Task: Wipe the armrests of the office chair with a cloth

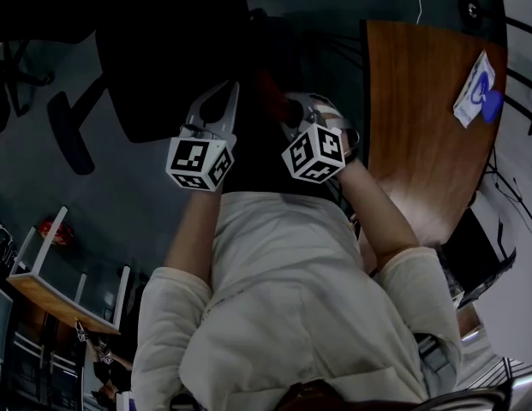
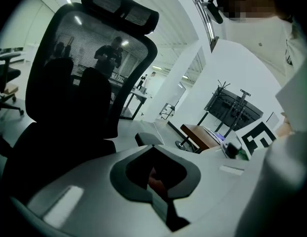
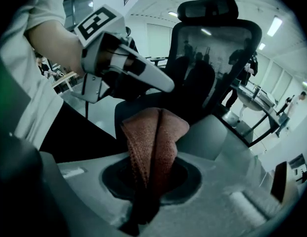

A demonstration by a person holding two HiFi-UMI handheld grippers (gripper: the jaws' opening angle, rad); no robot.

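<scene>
Office chair [image 2: 89, 83], black with a mesh back and headrest, stands near, facing both grippers. Left gripper [image 2: 154, 179] has its jaws pressed together. Right gripper [image 3: 153, 181] pinches the folded brown cloth [image 3: 155, 137], which stands upright before the chair back.

Brown wooden table [image 1: 420, 118], white-and-blue packet [image 1: 476, 90] on it, white-framed desk [image 1: 51, 300], dark screen on stand [image 2: 233, 110], standing person [image 2: 112, 56] far behind.

Cloth [image 3: 155, 137]: rust-brown, folded, stood upright, clamped between right gripper [image 3: 148, 191] jaws. Office chair [image 3: 212, 63] (black mesh back, headrest) stood beyond cloth.
</scene>
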